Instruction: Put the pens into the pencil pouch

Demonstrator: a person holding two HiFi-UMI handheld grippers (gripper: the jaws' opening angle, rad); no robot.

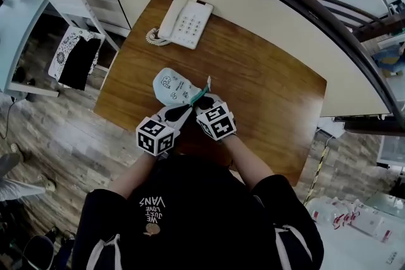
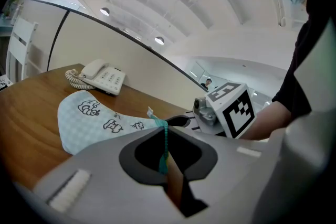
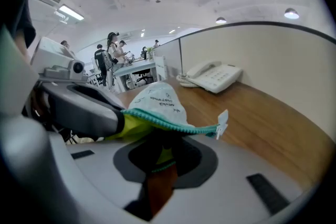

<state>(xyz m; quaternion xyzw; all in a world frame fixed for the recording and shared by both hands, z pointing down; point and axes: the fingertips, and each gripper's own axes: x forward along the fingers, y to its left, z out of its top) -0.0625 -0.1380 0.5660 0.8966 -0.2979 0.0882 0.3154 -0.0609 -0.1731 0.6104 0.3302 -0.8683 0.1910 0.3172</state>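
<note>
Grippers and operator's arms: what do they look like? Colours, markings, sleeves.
Left gripper and right gripper: grey bodies, black recesses around the jaws. Each carries a white cube with black square markers. Black top with white stripes; its sleeves leave the forearms bare.

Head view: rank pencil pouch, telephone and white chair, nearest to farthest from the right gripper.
1. pencil pouch: its zipper edge is in the fingers of the right gripper, the rest lies just ahead and left.
2. telephone: far edge of the table.
3. white chair: off the table, far left.
</note>
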